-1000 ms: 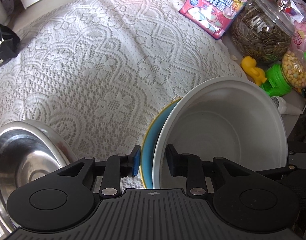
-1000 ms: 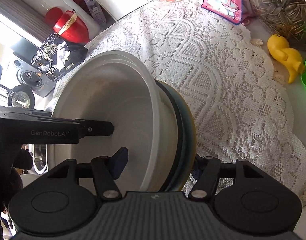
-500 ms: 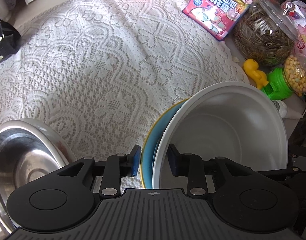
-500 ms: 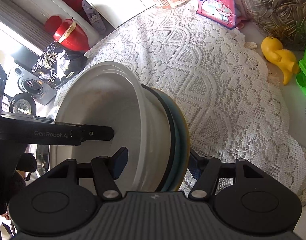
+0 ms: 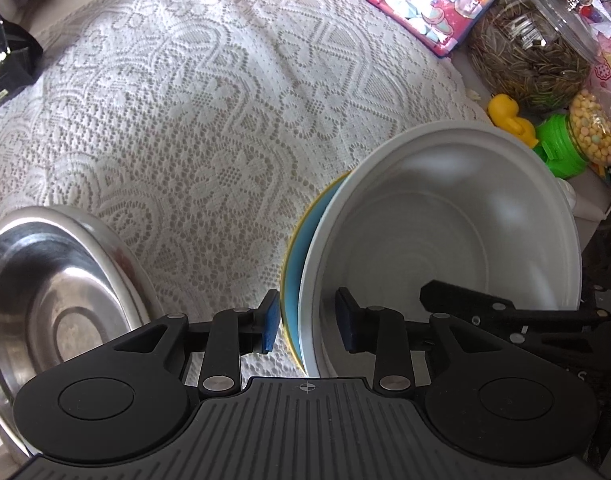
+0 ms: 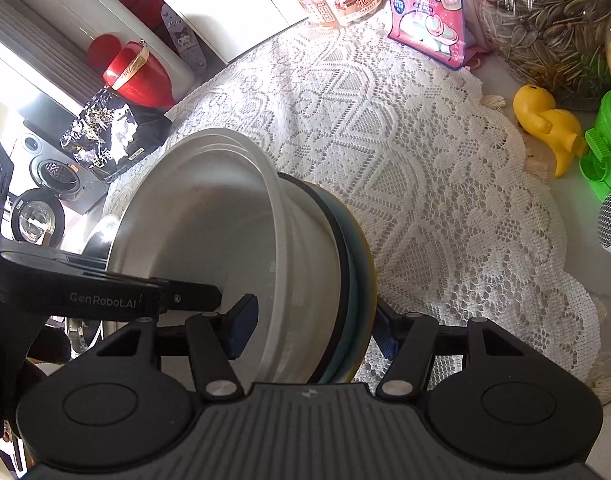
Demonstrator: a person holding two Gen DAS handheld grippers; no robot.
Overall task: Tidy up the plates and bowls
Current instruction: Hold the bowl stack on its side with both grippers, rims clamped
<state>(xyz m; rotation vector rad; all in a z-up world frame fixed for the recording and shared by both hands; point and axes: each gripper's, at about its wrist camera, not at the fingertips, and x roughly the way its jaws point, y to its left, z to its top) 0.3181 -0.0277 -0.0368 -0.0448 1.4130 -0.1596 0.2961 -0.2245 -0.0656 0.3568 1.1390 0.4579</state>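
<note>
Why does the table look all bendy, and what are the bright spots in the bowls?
Left wrist view: the fisheye lens bulges the lace tablecloth; soft glare patches sit inside the white bowl, and the metal bowl gleams. Right wrist view: the same bending, with a washed-out window area at far left.

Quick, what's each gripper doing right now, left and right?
Left gripper: open, astride the rims of white bowl and blue plate.
Right gripper: closed on the same bowl and plate.

white bowl (image 5: 445, 232) nested in a plate (image 5: 295, 276), metal bowl (image 5: 45, 288) to their left.
</note>
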